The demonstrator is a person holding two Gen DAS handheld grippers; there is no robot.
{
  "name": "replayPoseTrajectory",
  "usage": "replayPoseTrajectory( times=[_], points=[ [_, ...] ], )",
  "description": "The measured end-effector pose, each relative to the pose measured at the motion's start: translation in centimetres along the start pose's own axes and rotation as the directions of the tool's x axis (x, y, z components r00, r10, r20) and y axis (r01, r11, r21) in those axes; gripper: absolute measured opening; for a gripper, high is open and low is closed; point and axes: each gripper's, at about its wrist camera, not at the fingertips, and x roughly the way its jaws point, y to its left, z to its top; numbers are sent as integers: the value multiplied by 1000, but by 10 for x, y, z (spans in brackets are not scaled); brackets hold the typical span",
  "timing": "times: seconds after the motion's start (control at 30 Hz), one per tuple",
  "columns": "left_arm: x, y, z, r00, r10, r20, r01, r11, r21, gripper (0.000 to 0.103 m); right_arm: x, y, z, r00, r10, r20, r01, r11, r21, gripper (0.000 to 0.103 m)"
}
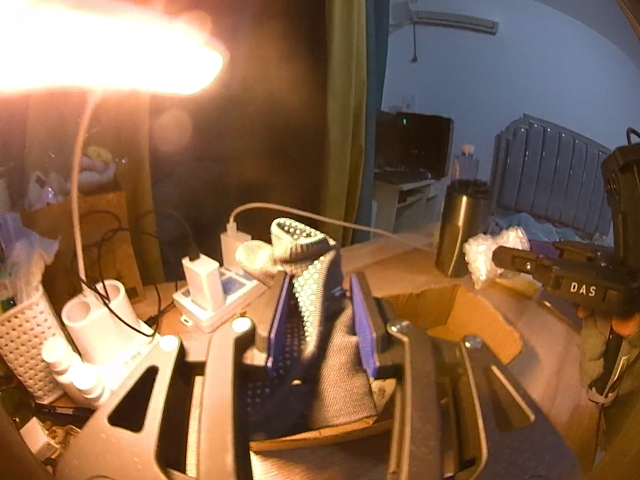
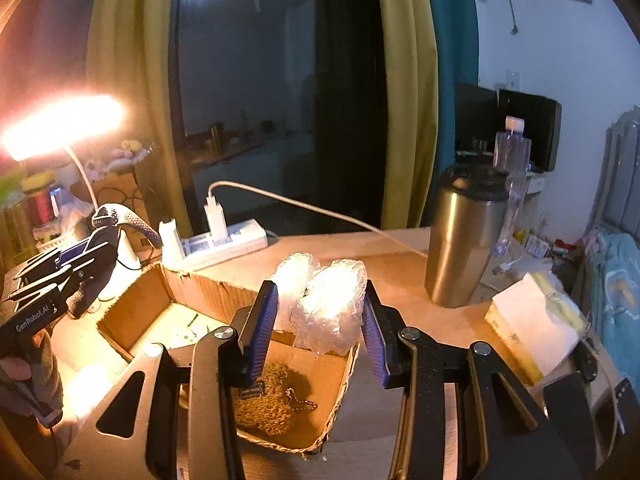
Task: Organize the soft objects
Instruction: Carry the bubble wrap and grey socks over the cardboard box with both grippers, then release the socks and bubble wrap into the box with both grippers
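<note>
Above the box (image 2: 224, 300) both grippers carry loads — the left gripper (image 1: 326, 312) pinching a glove (image 1: 316, 280), the right gripper (image 2: 320, 320) clamped on bubble wrap (image 2: 332, 308) — so next, I judge, comes lowering and letting go inside.

A home bedroom: padded headboard (image 1: 552, 176), curtains (image 2: 408, 92), wall air conditioner (image 1: 454, 22), lit desk lamp (image 2: 64, 124).
</note>
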Motion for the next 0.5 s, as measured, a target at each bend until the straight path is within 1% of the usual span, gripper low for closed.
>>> replayPoseTrajectory(
  times=[0.5],
  points=[
    [34,8,-25,994,20,-107,-21,1000,-16,33,36,0,-14,997,33,-68,-33,999,3,43]
  ],
)
